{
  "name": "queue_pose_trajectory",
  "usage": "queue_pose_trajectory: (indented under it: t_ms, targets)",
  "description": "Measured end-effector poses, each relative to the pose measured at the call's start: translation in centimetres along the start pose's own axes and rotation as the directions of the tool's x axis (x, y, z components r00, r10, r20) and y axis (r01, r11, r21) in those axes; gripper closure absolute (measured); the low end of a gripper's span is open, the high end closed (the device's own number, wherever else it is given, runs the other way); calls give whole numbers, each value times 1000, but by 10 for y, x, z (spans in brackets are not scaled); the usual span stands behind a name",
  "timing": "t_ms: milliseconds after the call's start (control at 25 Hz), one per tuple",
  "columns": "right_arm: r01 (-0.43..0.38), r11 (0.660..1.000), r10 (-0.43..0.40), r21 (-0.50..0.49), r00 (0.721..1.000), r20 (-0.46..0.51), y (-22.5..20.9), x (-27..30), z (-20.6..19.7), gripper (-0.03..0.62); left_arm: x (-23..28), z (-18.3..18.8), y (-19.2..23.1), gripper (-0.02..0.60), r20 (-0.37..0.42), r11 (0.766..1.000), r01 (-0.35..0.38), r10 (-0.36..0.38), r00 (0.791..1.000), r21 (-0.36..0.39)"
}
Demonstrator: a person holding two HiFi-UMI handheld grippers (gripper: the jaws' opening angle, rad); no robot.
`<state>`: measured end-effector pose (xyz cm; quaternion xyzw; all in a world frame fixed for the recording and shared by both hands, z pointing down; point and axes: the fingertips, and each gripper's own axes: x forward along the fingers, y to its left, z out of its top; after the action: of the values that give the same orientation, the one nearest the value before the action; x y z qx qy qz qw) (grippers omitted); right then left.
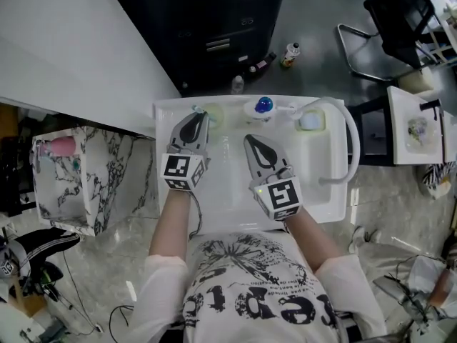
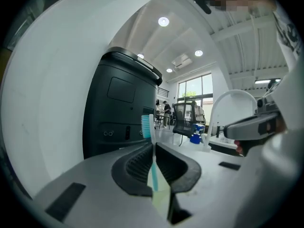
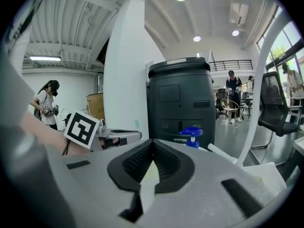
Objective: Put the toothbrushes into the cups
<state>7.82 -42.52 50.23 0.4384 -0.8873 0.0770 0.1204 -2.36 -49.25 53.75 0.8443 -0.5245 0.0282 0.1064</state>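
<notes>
A toothbrush (image 2: 148, 127) with teal bristles stands upright between the jaws of my left gripper (image 2: 154, 145), which is shut on its handle. In the head view this left gripper (image 1: 198, 114) reaches the back left of the white sink unit (image 1: 228, 191), right beside a pale green cup (image 1: 213, 114). A second pale cup (image 1: 311, 121) sits at the back right. My right gripper (image 1: 250, 139) hovers over the basin's middle. Its jaws (image 3: 152, 142) are shut with nothing between them.
A blue-topped pump bottle (image 1: 264, 106) stands between the two cups, seen also as the pump bottle (image 3: 192, 136). A white arched faucet (image 1: 348, 131) curves along the right side. A black cabinet (image 1: 214, 27) stands behind the sink, a marble-patterned box (image 1: 93, 177) to the left.
</notes>
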Motion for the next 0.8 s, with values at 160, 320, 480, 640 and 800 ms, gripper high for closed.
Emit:
queue_pose_trajectory:
  t_ms: [160,320,480,640,800]
  targets:
    - [7,1000,-7,14,1000,-15,-4,3,-4,600,4,-12,3,556,-24,1000,-8,8,1000,3]
    - [15,1000,-14,19,1000,-21,-6,4,-7,600,6,-18,7,555,-31,1000,-22,22,999,7]
    - [19,999,-19,25,999,-32,-7,4,-11,600,6,-20,13,555,-37,998,-56,56,998,1]
    - [34,999,-33,25,999,-40,-8,2,-14,600,5,-28,17,551,-70,998,-66,65,995,-21]
    - [45,997,-43,56,998,-38,-10,0,-13,600,8,-30,18,422,-95,995,-39,30,995,-93]
